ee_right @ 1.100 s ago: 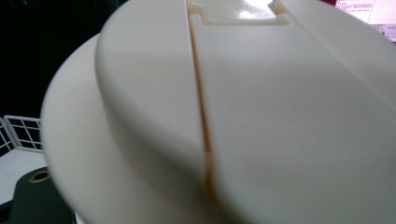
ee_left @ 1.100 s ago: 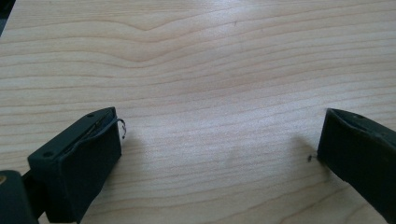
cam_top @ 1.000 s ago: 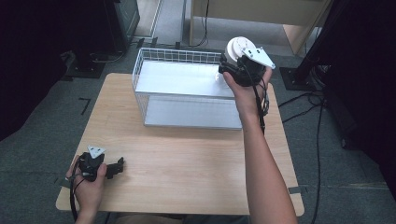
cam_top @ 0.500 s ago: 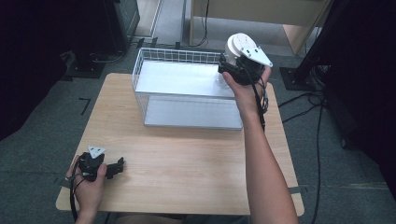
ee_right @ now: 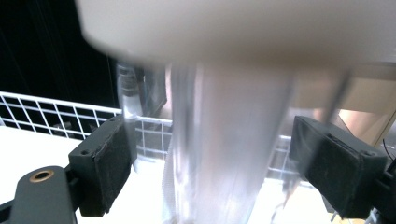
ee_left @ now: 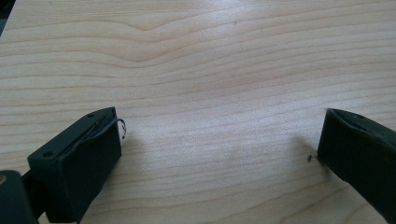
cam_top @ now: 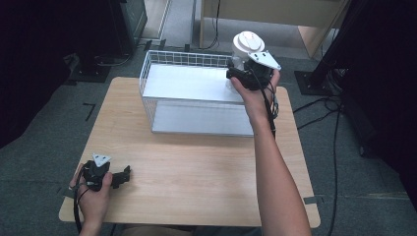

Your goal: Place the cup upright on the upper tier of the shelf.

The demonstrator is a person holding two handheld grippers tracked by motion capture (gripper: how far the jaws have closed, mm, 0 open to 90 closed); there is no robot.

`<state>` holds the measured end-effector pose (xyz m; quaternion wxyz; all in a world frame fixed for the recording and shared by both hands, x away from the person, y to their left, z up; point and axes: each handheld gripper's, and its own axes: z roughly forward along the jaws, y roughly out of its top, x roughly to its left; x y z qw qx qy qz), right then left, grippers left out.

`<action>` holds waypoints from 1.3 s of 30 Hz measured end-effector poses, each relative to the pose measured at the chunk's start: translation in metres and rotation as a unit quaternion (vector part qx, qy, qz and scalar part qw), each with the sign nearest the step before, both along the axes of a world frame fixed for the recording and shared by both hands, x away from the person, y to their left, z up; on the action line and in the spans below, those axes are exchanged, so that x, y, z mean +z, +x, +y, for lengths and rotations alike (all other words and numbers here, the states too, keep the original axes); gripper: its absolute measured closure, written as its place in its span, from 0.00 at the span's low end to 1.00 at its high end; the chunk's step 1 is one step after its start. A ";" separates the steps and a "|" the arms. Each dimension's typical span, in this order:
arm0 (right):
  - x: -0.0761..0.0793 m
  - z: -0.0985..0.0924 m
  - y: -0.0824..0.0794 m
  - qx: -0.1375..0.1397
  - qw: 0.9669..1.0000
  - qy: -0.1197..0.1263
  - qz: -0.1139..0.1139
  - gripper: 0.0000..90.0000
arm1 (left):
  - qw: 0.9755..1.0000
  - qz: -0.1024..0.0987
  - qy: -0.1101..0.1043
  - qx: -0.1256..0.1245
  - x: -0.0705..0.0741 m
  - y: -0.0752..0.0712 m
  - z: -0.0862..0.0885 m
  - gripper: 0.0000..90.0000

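Observation:
A clear container with a wide white lid hangs over the back right corner of the white wire basket. My right gripper is shut on its clear body. In the right gripper view the clear body stands between both pads under the blurred lid, and the jaws have just been closing on it. My left gripper rests on the wooden table at the front left. Its jaws stand wide open over bare wood.
The basket has a white floor and takes up the back middle of the table. Cables lie on the floor to the right. Dark stands and furniture ring the table.
My right gripper and the container have shifted slightly to the left at the basket's back right corner. The left hand has stayed put.

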<state>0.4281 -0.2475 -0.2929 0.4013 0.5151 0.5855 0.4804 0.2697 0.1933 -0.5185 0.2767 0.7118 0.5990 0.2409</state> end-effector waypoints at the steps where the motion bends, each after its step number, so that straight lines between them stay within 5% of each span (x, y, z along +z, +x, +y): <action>1: 0.000 0.000 0.000 0.000 1.000 0.000 0.000 0.16 | 1.000 0.000 0.000 0.000 0.000 0.000 0.000 0.00; 12: -0.008 -0.004 -0.001 -0.002 1.000 0.001 0.007 0.16 | 1.000 -0.001 -0.002 0.001 0.000 0.000 0.000 0.00; 19: -0.011 -0.011 -0.009 0.012 1.000 0.008 -0.006 0.07 | 1.000 0.000 0.000 0.000 0.000 0.000 0.000 0.00; 39: -0.032 -0.025 -0.054 0.035 0.999 0.011 -0.029 0.03 | 1.000 0.001 0.000 0.000 0.000 0.000 0.000 0.00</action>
